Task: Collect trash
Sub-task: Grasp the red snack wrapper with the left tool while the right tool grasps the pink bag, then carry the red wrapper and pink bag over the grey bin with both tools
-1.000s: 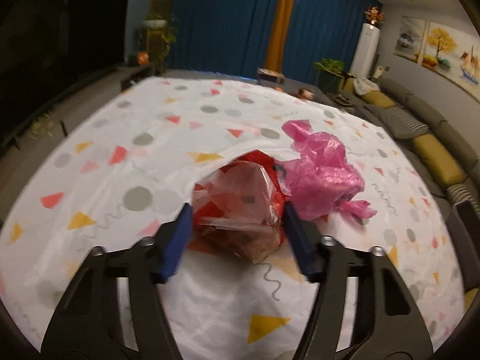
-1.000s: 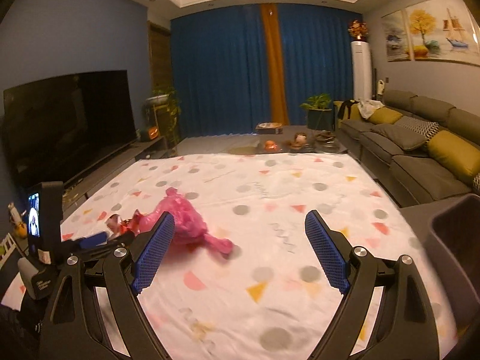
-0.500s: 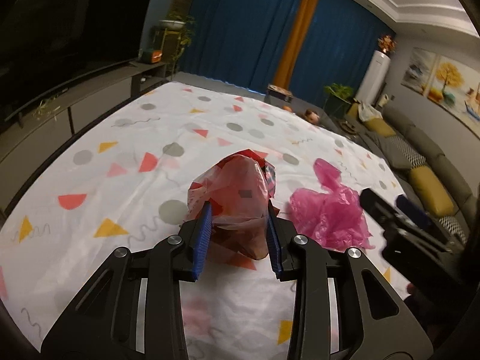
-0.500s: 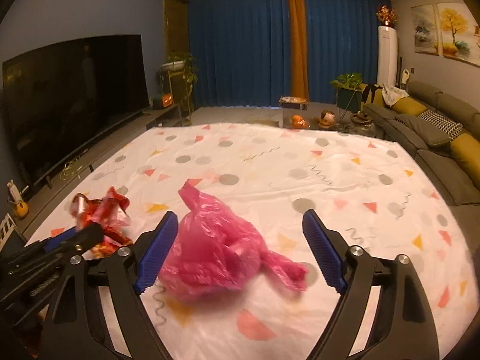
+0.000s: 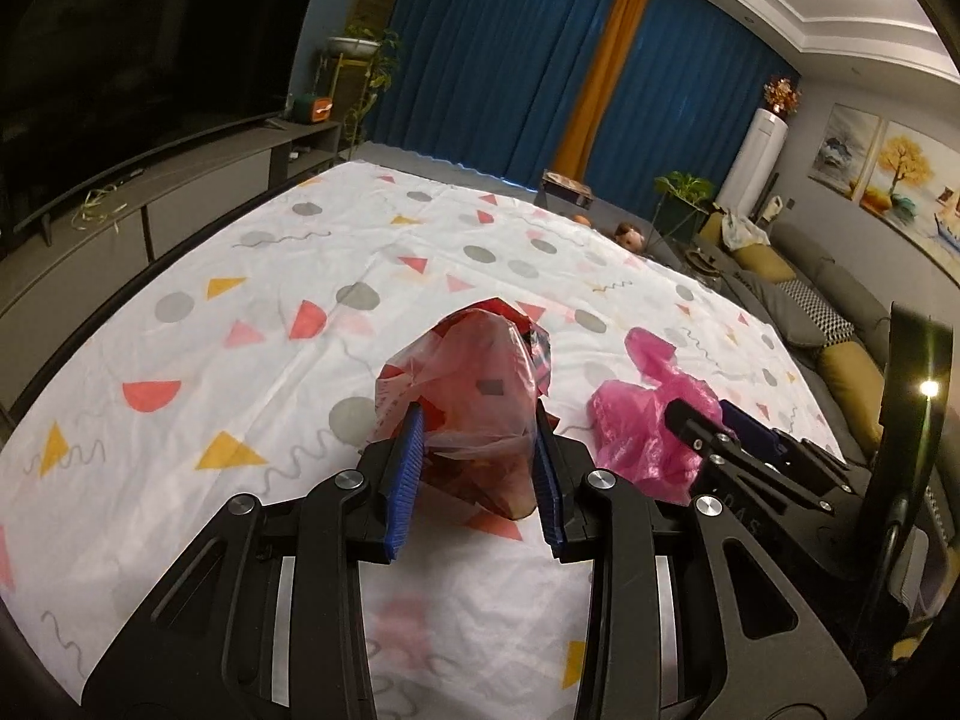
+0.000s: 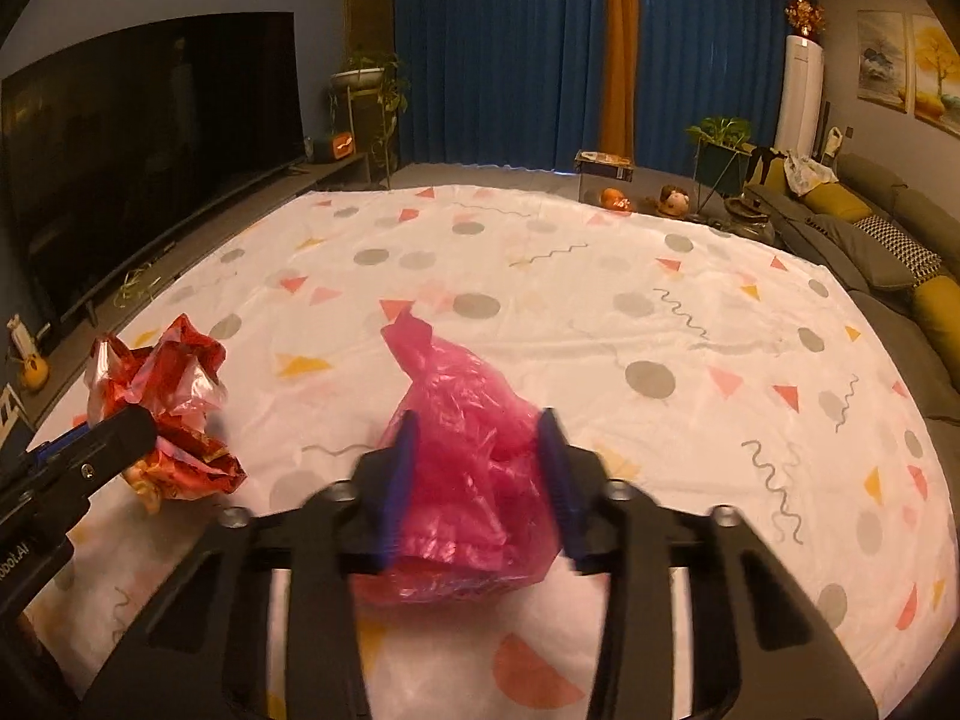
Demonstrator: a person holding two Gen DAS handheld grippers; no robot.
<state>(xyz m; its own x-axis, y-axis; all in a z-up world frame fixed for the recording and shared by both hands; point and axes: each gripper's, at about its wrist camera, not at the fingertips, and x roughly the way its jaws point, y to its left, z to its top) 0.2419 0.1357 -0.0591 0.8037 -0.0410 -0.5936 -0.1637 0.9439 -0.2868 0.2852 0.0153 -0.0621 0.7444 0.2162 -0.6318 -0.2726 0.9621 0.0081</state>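
Note:
My left gripper (image 5: 477, 426) is shut on a crumpled red and clear plastic bag (image 5: 462, 384), which also shows at the left of the right wrist view (image 6: 162, 396). My right gripper (image 6: 477, 438) has its blue fingers closed against a crumpled pink plastic bag (image 6: 468, 468); that bag also shows in the left wrist view (image 5: 642, 420), with the right gripper (image 5: 720, 426) on it. Both bags lie on a white sheet (image 6: 600, 312) with coloured triangles and grey dots.
A dark TV (image 6: 150, 138) on a low grey cabinet runs along the left. A grey sofa with yellow cushions (image 6: 888, 252) lines the right. Blue curtains, plants and small items stand beyond the sheet's far edge.
My left gripper closed on the red and clear bag. My right gripper moved left and down to the pink bag and closed its fingers on it.

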